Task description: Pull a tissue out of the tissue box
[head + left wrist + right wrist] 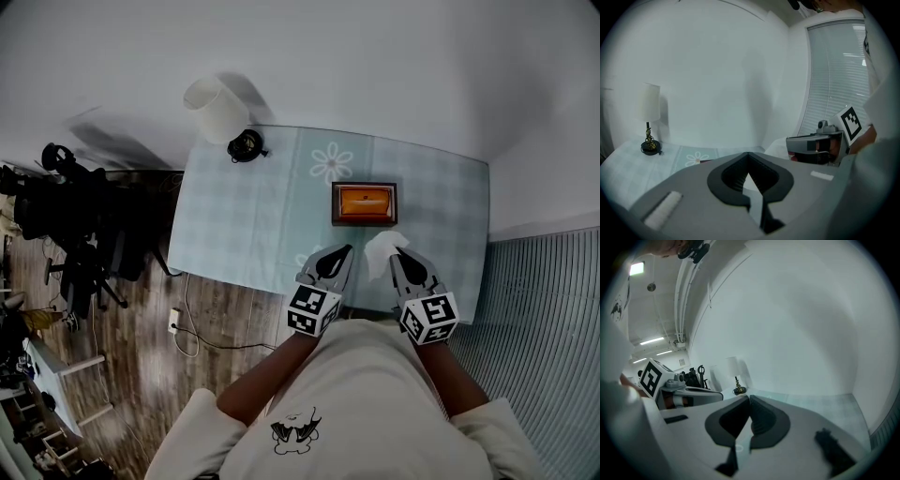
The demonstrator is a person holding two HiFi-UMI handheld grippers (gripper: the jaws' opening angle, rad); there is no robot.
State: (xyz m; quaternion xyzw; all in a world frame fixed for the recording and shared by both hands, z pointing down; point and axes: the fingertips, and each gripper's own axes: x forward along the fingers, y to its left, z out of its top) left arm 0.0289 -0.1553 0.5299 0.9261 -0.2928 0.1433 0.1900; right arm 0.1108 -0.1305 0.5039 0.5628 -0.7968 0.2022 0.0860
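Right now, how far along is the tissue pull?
Done: the tissue is clear of the box. In hand: it sits at the shut tips of the right gripper, apparently pinched; the left gripper is shut and empty. Left: probably nothing beyond setting it down.

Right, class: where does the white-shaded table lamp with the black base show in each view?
Head view: the white-shaded table lamp with a black base stands at the far left corner of the pale checked tablecloth.
Left gripper view: far left.
Right gripper view: small, just left of centre.
Shared landmark: that tablecloth.
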